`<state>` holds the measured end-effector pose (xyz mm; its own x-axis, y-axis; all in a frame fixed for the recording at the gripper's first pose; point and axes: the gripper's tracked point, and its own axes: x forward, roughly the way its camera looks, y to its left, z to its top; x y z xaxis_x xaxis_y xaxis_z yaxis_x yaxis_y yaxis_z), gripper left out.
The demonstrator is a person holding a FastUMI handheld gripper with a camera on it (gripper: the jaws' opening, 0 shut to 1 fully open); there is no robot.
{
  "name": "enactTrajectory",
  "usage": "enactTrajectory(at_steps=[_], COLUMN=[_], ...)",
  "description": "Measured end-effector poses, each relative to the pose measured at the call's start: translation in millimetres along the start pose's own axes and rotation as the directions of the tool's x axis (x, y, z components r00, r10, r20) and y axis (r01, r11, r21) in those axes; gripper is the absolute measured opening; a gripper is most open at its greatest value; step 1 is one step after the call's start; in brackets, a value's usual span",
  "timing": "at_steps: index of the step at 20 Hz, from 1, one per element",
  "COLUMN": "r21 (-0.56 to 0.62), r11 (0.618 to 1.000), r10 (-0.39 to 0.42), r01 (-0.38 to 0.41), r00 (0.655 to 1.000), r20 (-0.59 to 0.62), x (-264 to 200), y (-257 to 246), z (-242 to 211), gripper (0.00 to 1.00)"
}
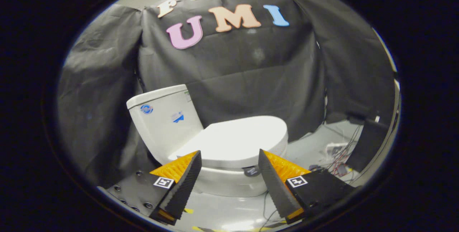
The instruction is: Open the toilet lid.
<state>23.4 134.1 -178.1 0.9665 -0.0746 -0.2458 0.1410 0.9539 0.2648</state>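
While the gripper [229, 156] holds its two fingers spread wide with nothing between them, a glossy white ceramic toilet [229, 185] sits just ahead, its smooth white oval lid [236, 140] lying flat and closed. Behind the lid stands the white rectangular tank [163, 121], bearing a round blue logo and blue sticker too small to read. Tangled cables [337, 158] lie on the grey floor beside the bowl.

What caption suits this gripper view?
Open gripper faces the closed toilet lid, tank behind.
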Motion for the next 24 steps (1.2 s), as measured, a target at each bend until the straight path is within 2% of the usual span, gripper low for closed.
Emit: enactTrajectory(at_steps=[3,7,13,19,21,24], r21=[0.135,0.337,0.485,0.626,0.679,0.762], r11=[0.991,0.942,0.872,0.771,0.72,0.618], r10=[0.009,0.027,0.022,0.017,0.003,-0.01], r01=[-0.002,0.012,0.067,0.119,0.147,0.195], r00=[0.999,0.993,0.984,0.978,0.977,0.971], r20=[-0.052,-0.111,-0.175,-0.208,-0.214,-0.24], x=[13,25,44,56,61,76], y=[3,6,-6,-20,-32,-49], z=[-16,-33,-54,-76,-82,-95], gripper=[0.98,0.98,0.98,0.98,0.98,0.94])
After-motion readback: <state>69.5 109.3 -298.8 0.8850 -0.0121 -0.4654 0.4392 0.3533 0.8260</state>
